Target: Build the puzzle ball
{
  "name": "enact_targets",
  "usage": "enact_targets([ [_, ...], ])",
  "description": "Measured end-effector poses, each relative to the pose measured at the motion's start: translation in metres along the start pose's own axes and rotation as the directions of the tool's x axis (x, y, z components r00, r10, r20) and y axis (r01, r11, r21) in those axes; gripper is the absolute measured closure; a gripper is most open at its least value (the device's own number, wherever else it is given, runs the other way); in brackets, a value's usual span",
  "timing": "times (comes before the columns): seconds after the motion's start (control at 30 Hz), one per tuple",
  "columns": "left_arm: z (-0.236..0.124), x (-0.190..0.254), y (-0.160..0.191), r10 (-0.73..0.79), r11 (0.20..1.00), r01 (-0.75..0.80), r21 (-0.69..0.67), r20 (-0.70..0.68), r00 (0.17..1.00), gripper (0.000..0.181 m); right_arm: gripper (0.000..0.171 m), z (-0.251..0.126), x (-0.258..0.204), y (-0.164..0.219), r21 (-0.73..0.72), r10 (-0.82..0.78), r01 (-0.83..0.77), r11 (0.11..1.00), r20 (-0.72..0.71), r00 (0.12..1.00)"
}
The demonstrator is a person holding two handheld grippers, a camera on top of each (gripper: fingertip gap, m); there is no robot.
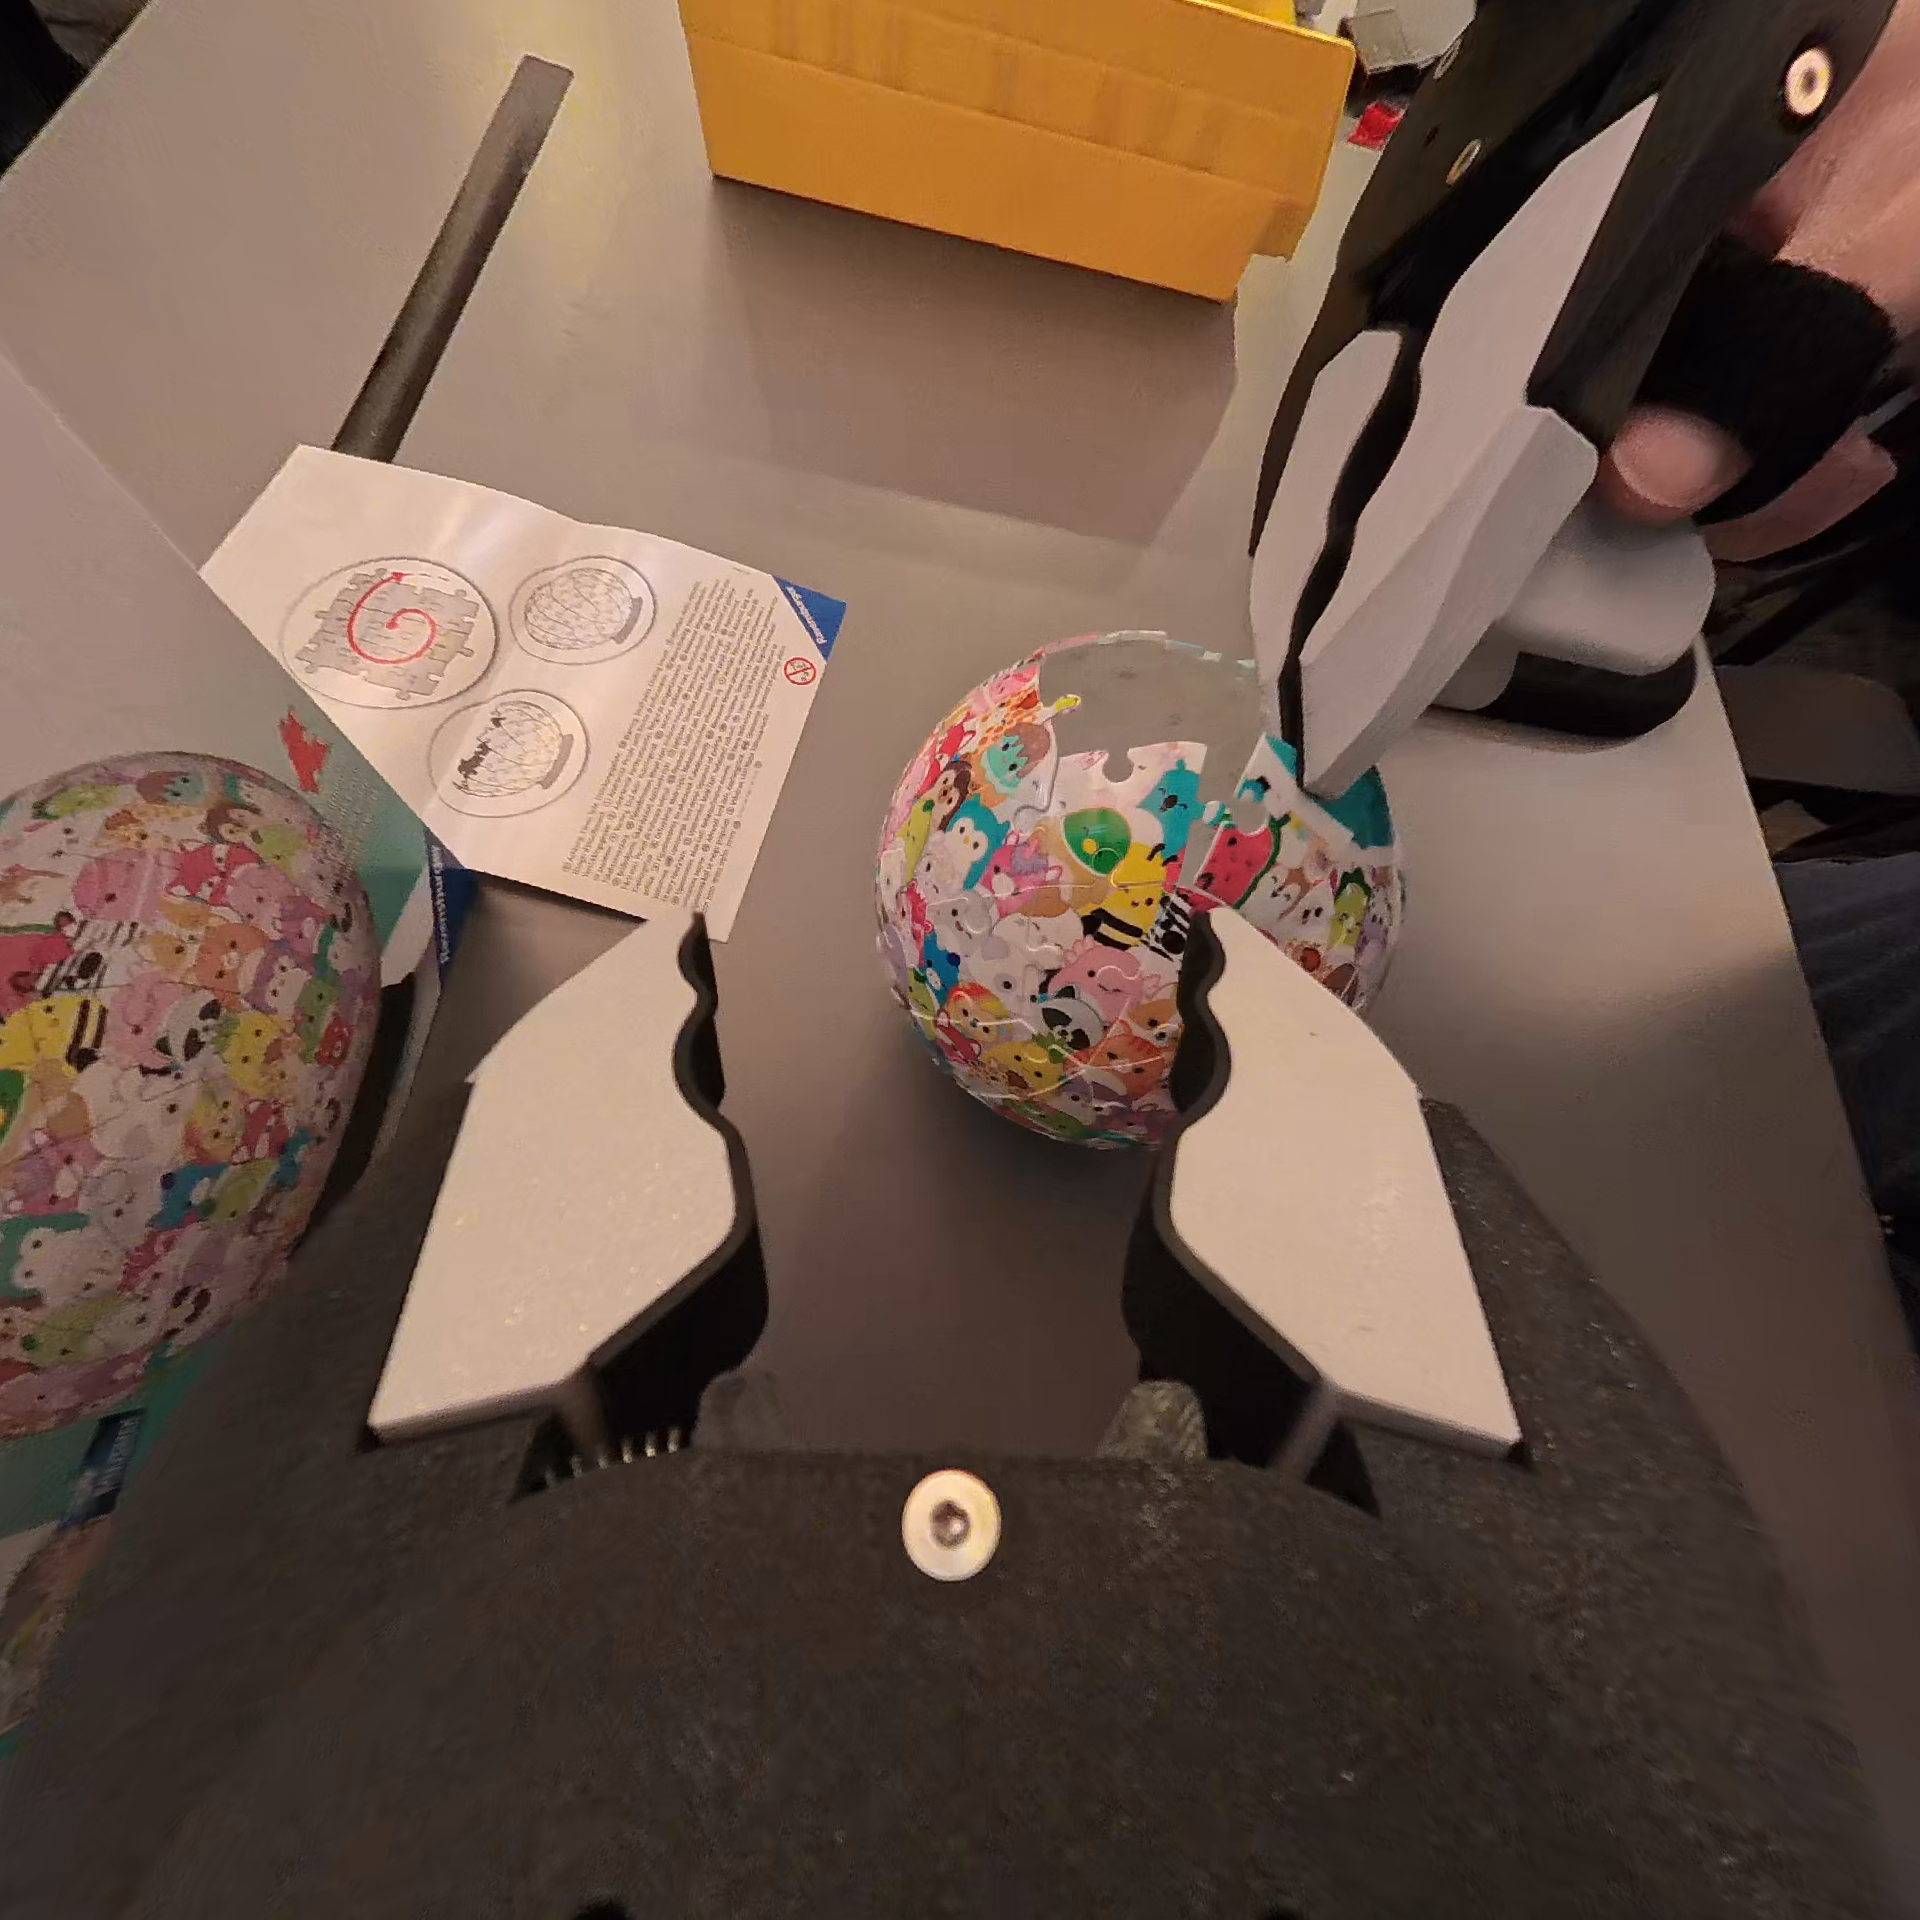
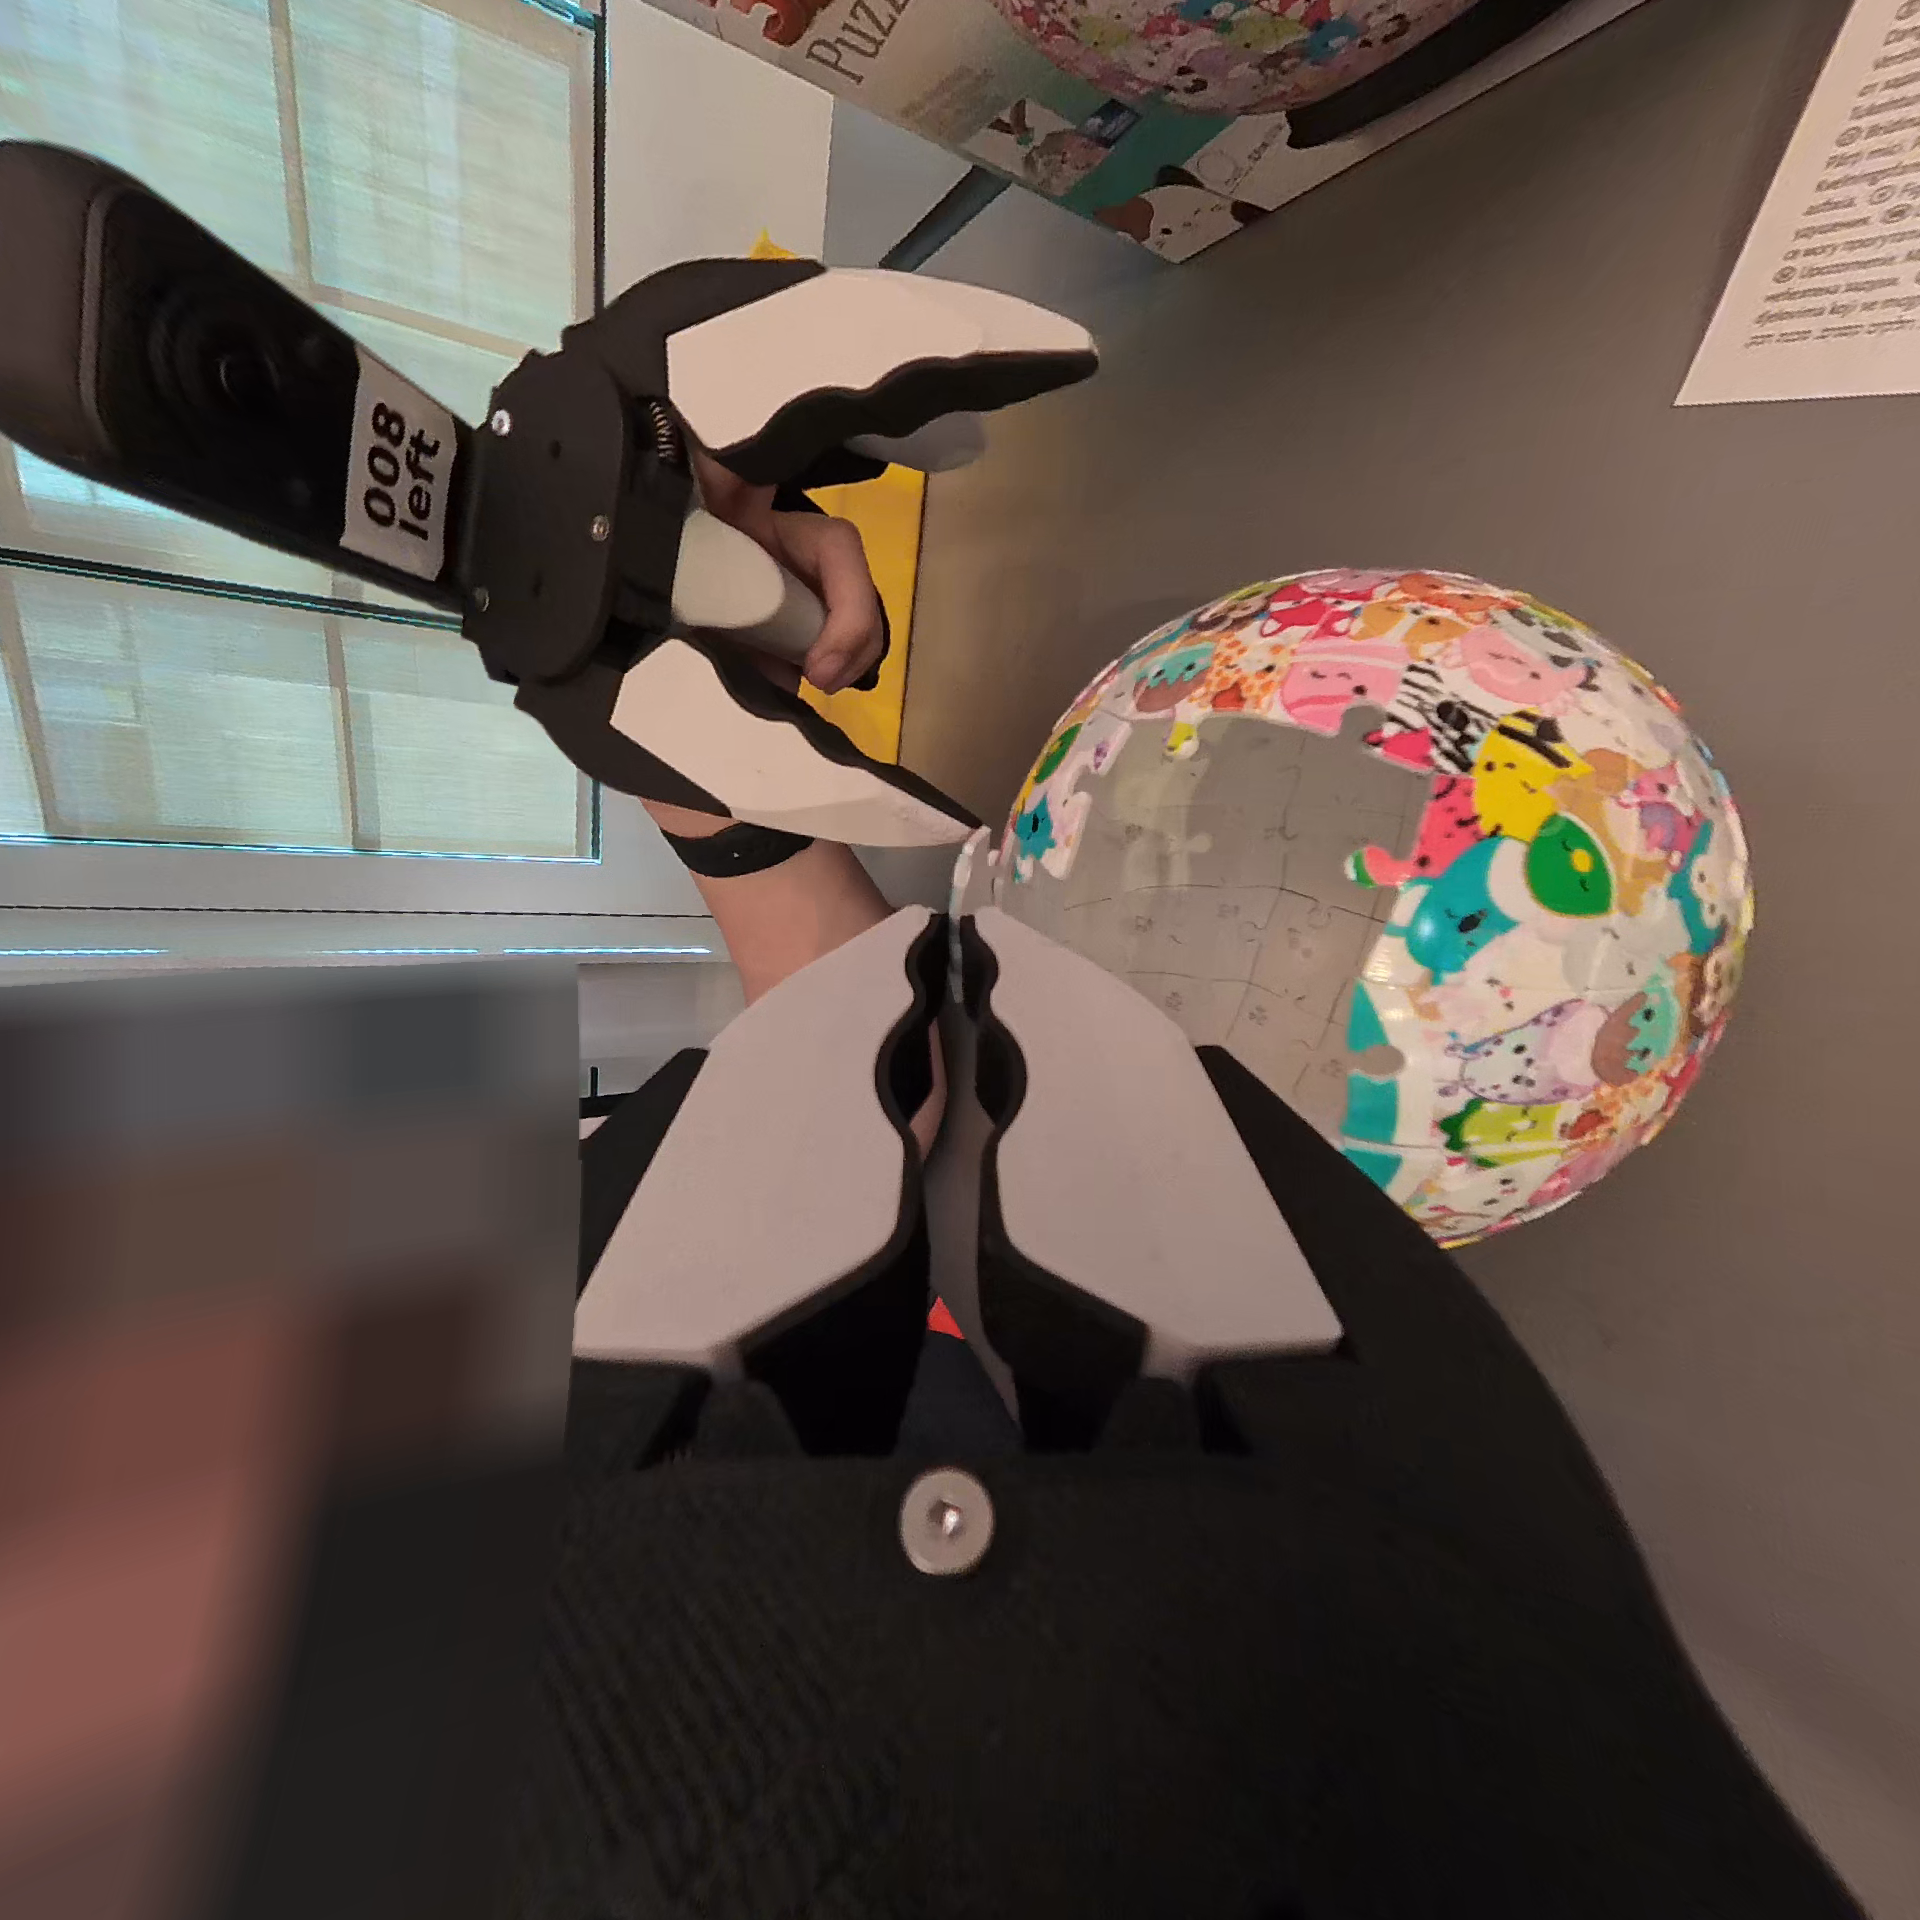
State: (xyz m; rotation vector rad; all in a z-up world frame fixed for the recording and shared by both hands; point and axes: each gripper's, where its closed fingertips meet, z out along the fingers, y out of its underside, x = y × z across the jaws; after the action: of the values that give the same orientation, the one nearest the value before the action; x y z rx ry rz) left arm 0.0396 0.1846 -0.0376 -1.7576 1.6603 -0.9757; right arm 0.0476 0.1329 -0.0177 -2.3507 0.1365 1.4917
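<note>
**A:** Where is everything right now?

**B:** The puzzle ball sits on the grey table, mostly built, its shell covered in bright cartoon animals. A gap at the top shows the pale inside. The right gripper comes down from the upper right, its fingers pressed nearly together on a teal and white puzzle piece, which is at the rim of the gap. The left gripper hovers in front of the ball with its fingers spread wide, holding nothing; one fingertip is just beside the ball's near side.

**A:** What else is on the table?

**B:** A folded instruction sheet lies to the left, the puzzle's box stands at the far left edge, and a yellow box is behind.

**A:** How should this step be done well?

**B:** My judgement: line the piece's tabs up with the notches on the rim before pressing. The ball is round and free to roll, so the open left fingers should steady it from the opposite side. Press gently along the curve; a hard push could pop neighbouring pieces loose. I cannot tell whether the tabs are already seated.
</note>
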Motion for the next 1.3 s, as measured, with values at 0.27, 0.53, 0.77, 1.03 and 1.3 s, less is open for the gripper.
enact_targets([
  [0.27, 0.002, 0.001, 0.002, 0.05, 0.998, -0.049, -0.043, 0.037, 0.998, 0.093, 0.168, -0.001, 0.002, 0.0, 0.003, -0.004, 0.004, 1.0, -0.015, 1.0],
  [0.53, 0.003, 0.001, 0.0, 0.053, 0.998, -0.05, -0.043, 0.052, 0.997, 0.095, 0.167, -0.002, 0.003, 0.0, -0.005, -0.013, 0.013, 1.0, -0.027, 1.0],
  [0.77, 0.002, 0.004, -0.002, 0.068, 0.997, -0.066, -0.041, 0.051, 0.996, 0.096, 0.167, -0.003, 0.003, 0.0, -0.006, -0.028, 0.028, 1.0, -0.038, 0.999],
  [1.03, -0.001, 0.007, -0.011, 0.084, 0.997, -0.083, -0.007, 0.06, 0.995, 0.097, 0.166, -0.002, 0.004, 0.001, -0.011, -0.039, 0.039, 0.999, -0.048, 0.998],
  [1.3, 0.003, 0.01, -0.012, 0.092, 0.996, -0.091, -0.012, 0.05, 0.995, 0.097, 0.166, -0.002, 0.005, 0.001, -0.017, -0.035, 0.034, 0.999, -0.049, 0.998],
])
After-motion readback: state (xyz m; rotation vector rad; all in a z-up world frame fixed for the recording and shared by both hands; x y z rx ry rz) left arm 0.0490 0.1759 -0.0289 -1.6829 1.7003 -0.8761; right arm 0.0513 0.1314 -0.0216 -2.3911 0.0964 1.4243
